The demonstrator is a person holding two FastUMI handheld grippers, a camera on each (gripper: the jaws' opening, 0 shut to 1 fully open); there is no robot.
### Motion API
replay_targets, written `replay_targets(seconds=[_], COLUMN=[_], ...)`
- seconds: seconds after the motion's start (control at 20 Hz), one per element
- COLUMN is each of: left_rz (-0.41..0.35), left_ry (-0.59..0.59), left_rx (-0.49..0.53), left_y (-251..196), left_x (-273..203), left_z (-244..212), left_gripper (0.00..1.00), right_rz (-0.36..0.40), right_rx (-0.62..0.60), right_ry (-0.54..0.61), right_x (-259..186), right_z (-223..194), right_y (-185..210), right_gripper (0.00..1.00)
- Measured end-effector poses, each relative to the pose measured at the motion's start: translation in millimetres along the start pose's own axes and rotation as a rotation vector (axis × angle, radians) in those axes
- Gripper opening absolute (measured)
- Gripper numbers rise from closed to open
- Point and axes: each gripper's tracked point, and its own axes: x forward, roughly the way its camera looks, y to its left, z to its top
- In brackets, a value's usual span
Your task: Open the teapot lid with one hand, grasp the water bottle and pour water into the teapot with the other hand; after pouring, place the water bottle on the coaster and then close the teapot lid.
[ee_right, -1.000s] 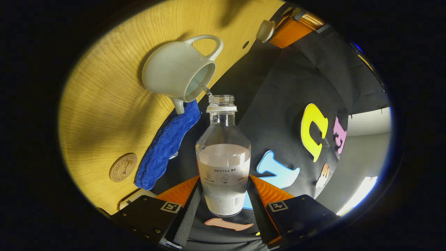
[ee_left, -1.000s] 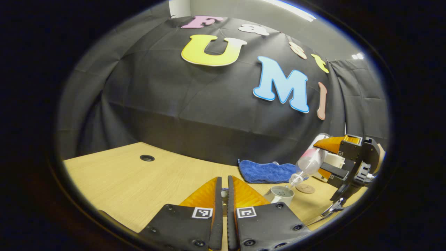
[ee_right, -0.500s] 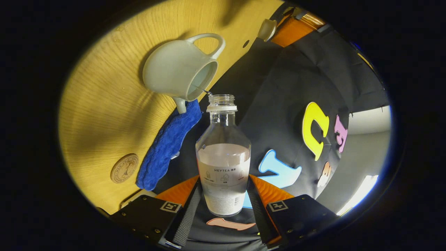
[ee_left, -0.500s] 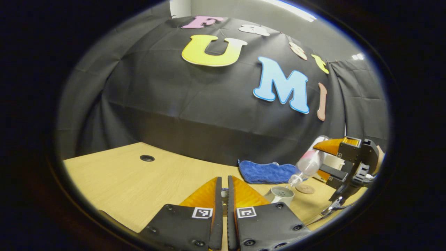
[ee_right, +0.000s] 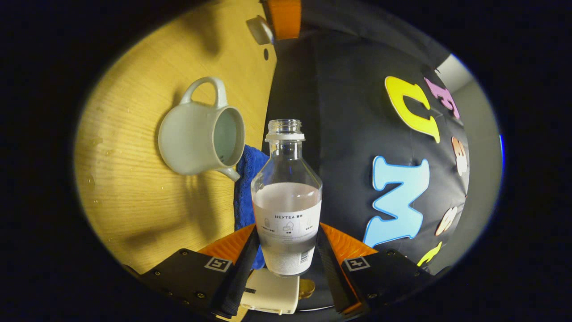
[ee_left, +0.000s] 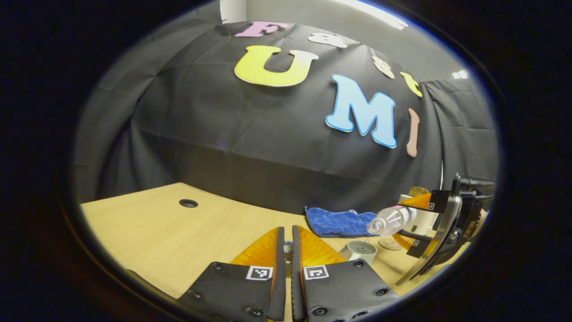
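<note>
Clear bottle (ee_right: 286, 197) sits pinched between both fingers of the right gripper (ee_right: 286, 250), neck pointing up-frame in the right gripper view, no stream at the mouth. In the left gripper view the bottle (ee_left: 391, 220) lies near horizontal at right of frame, mouth toward frame left, above and just right of the teapot (ee_left: 360, 250).

Key relation: coaster (ee_left: 389, 243) lies on the table (ee_left: 178, 232) just right of the teapot and below the bottle, at lower right of that frame, in front of the blue cloth (ee_left: 339, 221). Judgement: pouring looks done; next is tip the bottle upright and lower it onto the coaster.

Teapot (ee_right: 201, 138) is open, at left of the right gripper view.

Left gripper (ee_left: 286, 250): fingers pressed nearly together on a small piece, probably the lid (ee_right: 261, 29), seen at top of the right gripper view.
</note>
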Motion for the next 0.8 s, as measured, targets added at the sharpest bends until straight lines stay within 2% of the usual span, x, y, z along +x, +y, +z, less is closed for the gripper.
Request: replay_targets(seconds=[0.15, 0.2, 0.3, 0.35, 0.4, 0.8], left_rz=[-0.003, -0.003, -0.005, -0.003, -0.003, -0.001], left_ry=[-0.002, -0.003, -0.002, -0.002, -0.002, -0.002], left_rx=[-0.004, -0.006, -0.01, -0.01, -0.01, -0.009], left_y=[-0.5, -0.8, -0.8, -0.7, -0.7, -0.5], left_x=[1.1, 0.8, -0.4, 0.4, 0.1, 0.6], left_z=[2.4, 1.5, 1.7, 2.1, 2.2, 1.6], left_gripper=[0.14, 0.11, 0.14, 0.11, 0.14, 0.14], right_rz=[0.03, 0.035, 0.042, 0.051, 0.06, 0.111], right_rx=[0.122, 0.159, 0.238, 0.283, 0.333, 0.717], right_ry=[0.002, 0.006, 0.007, 0.011, 0.015, 0.029], right_x=[-1.2, -1.5, -2.6, -3.5, -4.1, 1.9], right_z=[-2.3, -3.9, -6.9, -9.1, -10.4, -27.0], right_y=[3.7, 3.4, 2.1, 2.1, 2.8, -3.0], right_gripper=[0.76, 0.76, 0.76, 0.76, 0.77, 0.77])
